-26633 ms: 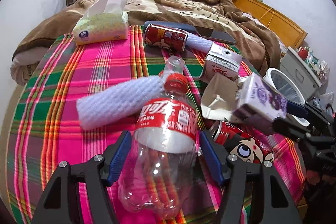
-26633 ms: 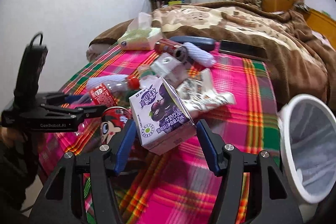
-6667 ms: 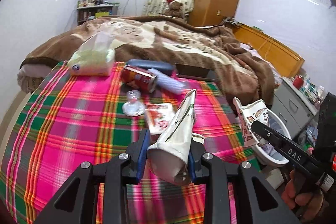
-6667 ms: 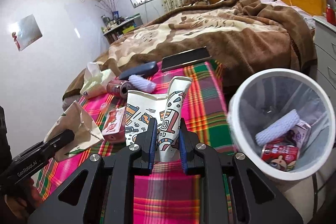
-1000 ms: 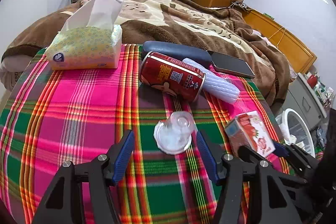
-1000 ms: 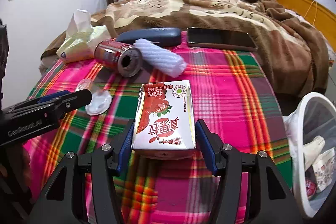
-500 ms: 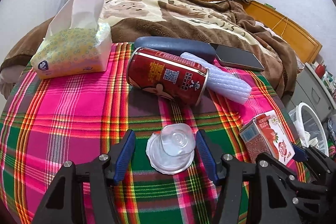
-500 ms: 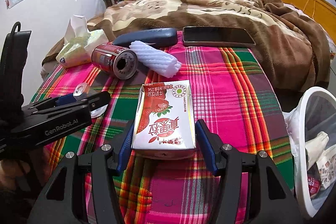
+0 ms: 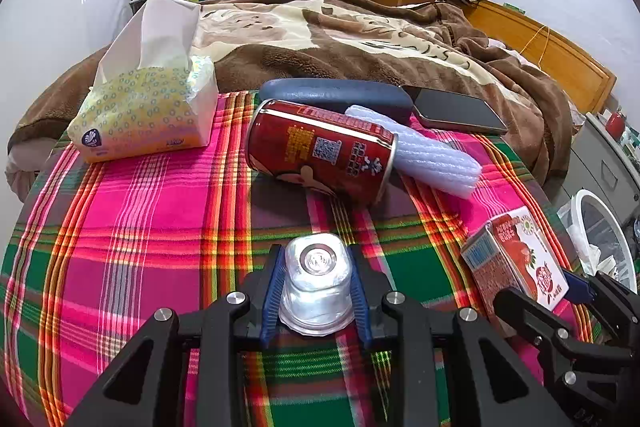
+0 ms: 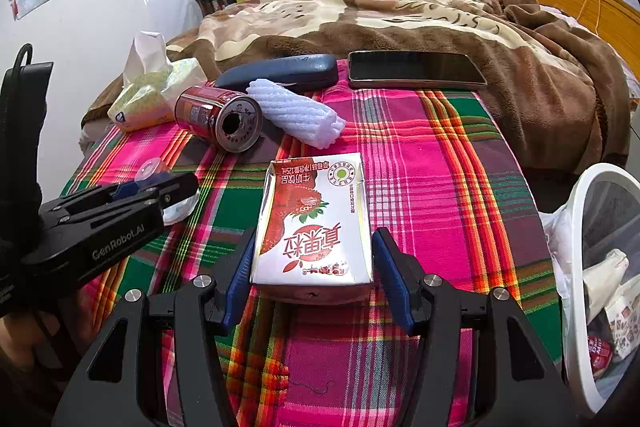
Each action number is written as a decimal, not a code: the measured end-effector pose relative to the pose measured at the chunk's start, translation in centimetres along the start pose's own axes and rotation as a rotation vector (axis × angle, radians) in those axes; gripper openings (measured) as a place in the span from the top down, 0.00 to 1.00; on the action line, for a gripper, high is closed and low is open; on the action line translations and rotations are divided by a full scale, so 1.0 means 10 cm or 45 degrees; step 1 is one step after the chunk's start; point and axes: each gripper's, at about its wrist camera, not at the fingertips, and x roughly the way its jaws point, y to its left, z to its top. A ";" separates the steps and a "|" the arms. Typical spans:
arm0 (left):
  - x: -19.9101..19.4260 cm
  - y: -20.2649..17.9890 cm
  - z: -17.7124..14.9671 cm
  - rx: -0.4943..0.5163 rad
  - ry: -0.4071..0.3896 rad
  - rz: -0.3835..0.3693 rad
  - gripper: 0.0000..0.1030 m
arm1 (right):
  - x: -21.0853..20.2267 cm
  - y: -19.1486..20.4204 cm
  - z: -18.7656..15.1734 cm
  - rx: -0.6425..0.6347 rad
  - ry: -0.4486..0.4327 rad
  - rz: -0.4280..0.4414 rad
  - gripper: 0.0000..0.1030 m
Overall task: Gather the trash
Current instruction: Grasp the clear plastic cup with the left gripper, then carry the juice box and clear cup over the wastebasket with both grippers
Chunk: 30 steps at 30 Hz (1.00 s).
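Fingers check: left gripper point(image 9: 316, 291) pinching the squashed clear plastic cup point(image 9: 316, 277), right gripper point(image 10: 312, 269) hugging the red-and-white milk carton point(image 10: 314, 223), both near the half-full white mesh bin point(image 10: 592, 267), leaving the red drink can point(image 10: 218, 117) and white foam sleeve point(image 10: 296, 111).

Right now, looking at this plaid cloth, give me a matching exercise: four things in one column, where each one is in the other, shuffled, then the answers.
Things
1. clear plastic cup
2. strawberry milk carton
3. red drink can
4. smartphone

Places
A. lying on its side against the white foam sleeve
B. at the cloth's far edge by the brown blanket
C. squeezed between the left gripper pads
D. between the right gripper pads

Pairs: 1-C, 2-D, 3-A, 4-B
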 end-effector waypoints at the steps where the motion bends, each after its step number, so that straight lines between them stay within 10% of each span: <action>1: -0.01 0.00 -0.01 0.002 0.000 -0.001 0.70 | 0.00 0.00 0.00 0.001 0.001 0.000 0.43; 30: -0.79 -0.43 -0.23 0.028 -0.109 -0.058 0.70 | -0.57 -0.28 -0.07 0.070 -0.126 -0.033 0.43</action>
